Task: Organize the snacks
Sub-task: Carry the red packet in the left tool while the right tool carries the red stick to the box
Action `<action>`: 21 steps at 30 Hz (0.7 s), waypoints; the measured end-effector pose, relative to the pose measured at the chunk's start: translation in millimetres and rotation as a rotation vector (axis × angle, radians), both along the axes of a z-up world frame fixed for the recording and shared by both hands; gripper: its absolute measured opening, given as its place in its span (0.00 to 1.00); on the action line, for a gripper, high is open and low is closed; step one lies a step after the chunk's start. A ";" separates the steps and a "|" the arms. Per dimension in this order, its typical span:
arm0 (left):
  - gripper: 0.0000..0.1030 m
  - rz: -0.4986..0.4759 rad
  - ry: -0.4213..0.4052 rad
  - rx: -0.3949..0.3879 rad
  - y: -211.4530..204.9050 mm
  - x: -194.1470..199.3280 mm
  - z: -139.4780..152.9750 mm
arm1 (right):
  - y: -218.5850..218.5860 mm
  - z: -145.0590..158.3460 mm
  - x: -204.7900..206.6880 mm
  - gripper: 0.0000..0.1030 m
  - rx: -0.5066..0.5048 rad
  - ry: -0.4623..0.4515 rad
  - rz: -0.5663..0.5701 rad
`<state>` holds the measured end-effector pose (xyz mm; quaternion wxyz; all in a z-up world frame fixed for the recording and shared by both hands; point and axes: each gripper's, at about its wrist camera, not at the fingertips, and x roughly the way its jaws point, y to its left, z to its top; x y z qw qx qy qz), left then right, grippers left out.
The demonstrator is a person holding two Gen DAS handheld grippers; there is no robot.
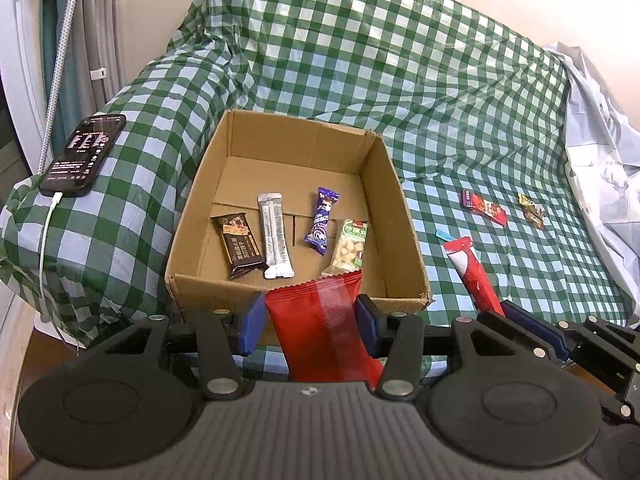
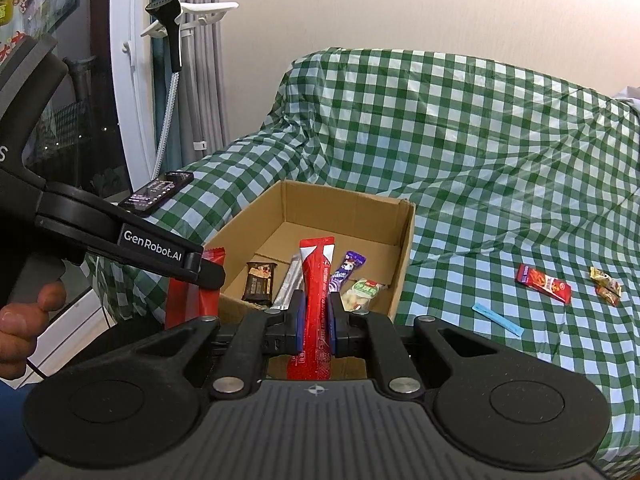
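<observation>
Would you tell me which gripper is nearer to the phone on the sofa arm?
Left. The left gripper is in front of the box, on the phone's side; the right gripper is farther over, toward the loose snacks.

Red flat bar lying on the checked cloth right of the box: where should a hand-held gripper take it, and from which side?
Grip the red flat bar across its narrow width near the middle, coming straight down from above. It lies flat and apart from the small candies and the blue strip, so its long edges are free; the soft checked cloth may give a little.

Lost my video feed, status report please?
Left gripper shut on wide red packet. Right gripper shut on red stick pack. Four snacks in cardboard box. Nothing blocking.
</observation>
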<state>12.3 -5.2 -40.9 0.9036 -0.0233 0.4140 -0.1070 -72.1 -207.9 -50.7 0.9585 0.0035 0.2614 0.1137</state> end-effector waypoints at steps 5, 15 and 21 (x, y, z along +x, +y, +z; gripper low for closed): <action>0.52 0.002 0.010 0.000 0.7 5.1 -3.8 | 0.4 -2.8 5.1 0.11 -0.006 0.017 0.006; 0.52 0.020 0.015 -0.009 4.7 22.2 -5.7 | 4.8 -5.9 15.9 0.11 -0.016 0.038 0.010; 0.52 0.042 0.015 -0.021 10.1 40.1 -4.3 | 5.9 -8.1 27.5 0.11 -0.019 0.046 0.008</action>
